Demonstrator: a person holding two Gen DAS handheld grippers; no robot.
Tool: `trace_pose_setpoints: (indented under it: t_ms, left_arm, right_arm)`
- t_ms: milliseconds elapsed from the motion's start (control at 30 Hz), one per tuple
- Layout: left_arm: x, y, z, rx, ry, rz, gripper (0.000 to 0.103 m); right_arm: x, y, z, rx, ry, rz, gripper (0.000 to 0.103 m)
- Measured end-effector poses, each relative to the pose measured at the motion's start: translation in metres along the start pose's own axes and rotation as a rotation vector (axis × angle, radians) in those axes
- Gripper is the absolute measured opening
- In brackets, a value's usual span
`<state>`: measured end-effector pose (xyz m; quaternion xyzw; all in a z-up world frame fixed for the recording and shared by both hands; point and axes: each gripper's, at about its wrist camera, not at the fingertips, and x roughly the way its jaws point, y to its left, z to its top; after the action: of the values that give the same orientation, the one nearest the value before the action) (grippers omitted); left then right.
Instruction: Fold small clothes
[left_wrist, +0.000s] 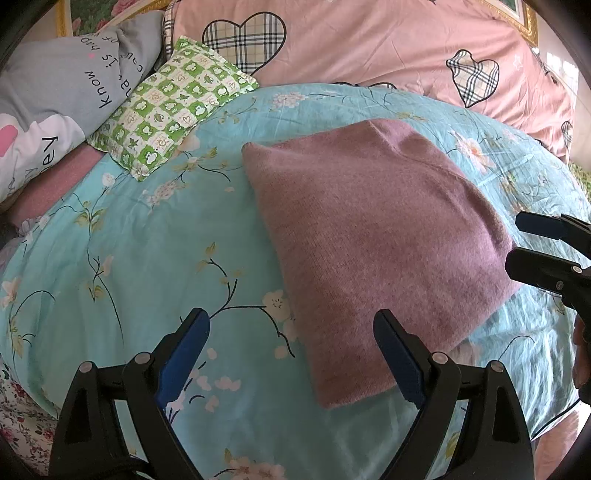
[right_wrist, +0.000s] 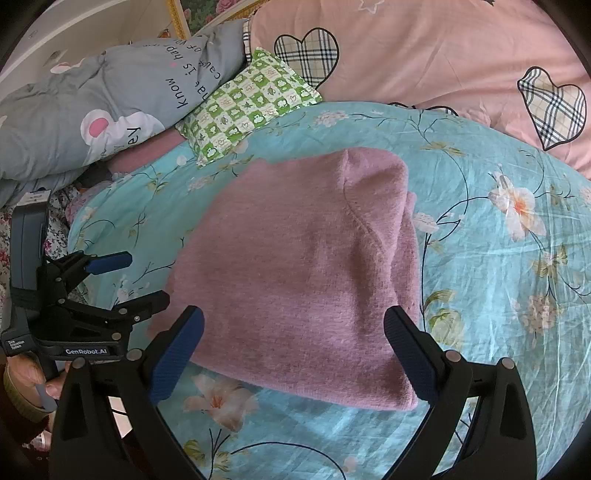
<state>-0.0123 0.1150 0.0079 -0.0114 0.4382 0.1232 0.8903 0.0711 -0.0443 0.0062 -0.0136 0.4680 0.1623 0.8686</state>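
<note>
A mauve knitted garment (left_wrist: 373, 236) (right_wrist: 299, 277) lies folded into a thick rectangle on the turquoise floral bedsheet (left_wrist: 147, 258) (right_wrist: 498, 295). My left gripper (left_wrist: 291, 354) is open at the garment's near left corner, with nothing between its blue pads. The left gripper (right_wrist: 129, 277) also shows from the side in the right wrist view, off the garment's left edge. My right gripper (right_wrist: 295, 350) is open over the garment's near edge, holding nothing. In the left wrist view the right gripper (left_wrist: 517, 240) comes in at the right edge, beside the garment's right corner.
A green checked small pillow (left_wrist: 170, 107) (right_wrist: 251, 103) lies beyond the garment to the left. A grey printed quilt (left_wrist: 62, 92) (right_wrist: 103, 96) is bunched at the far left. A pink duvet with plaid hearts (left_wrist: 369, 44) (right_wrist: 443, 55) fills the back. A hand (right_wrist: 29, 380) holds the left gripper.
</note>
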Motion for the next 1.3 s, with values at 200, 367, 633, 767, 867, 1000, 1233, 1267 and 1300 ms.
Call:
trace_pose_setpoints:
  t_ms: [200,367,633,767,867,1000,1233,1267,1300]
  left_arm:
    - [-0.001,0.0003,-0.0001,0.008,-0.002,0.003,0.091]
    - [-0.0014,0.0014,0.0007,0.008,-0.003,0.004,0.091]
    - [-0.0026,0.0034,0.0028,0.017,-0.01,0.001,0.091]
    - [-0.0042,0.0038,0.004,0.02,-0.014,-0.001,0.091]
    - [-0.0044,0.004,0.004,0.019,-0.015,-0.001,0.091]
    - [-0.005,0.0034,0.0035,0.018,-0.016,-0.001,0.091]
    - [-0.006,0.0035,0.0041,0.02,-0.021,-0.001,0.091]
    - [-0.0064,0.0033,0.0043,0.022,-0.022,-0.001,0.091]
    - [-0.0069,0.0032,0.0046,0.022,-0.024,0.001,0.091]
  right_arm:
    - [0.0001,0.0013,-0.0003,-0.003,0.0,0.004,0.098]
    - [-0.0003,0.0015,-0.0002,-0.002,-0.001,0.004,0.098]
    - [-0.001,0.0006,0.0002,-0.003,-0.002,0.01,0.098]
    - [-0.0022,-0.0004,0.0004,-0.005,-0.003,0.011,0.098]
    - [-0.0024,-0.0001,0.0003,-0.006,-0.003,0.013,0.098]
    - [-0.0025,-0.0001,0.001,-0.005,-0.003,0.013,0.098]
    - [-0.0024,0.0002,0.001,-0.005,-0.002,0.012,0.098]
    - [-0.0024,0.0001,0.0011,-0.006,-0.002,0.012,0.098]
    - [-0.0025,0.0003,0.0011,-0.006,-0.003,0.011,0.098]
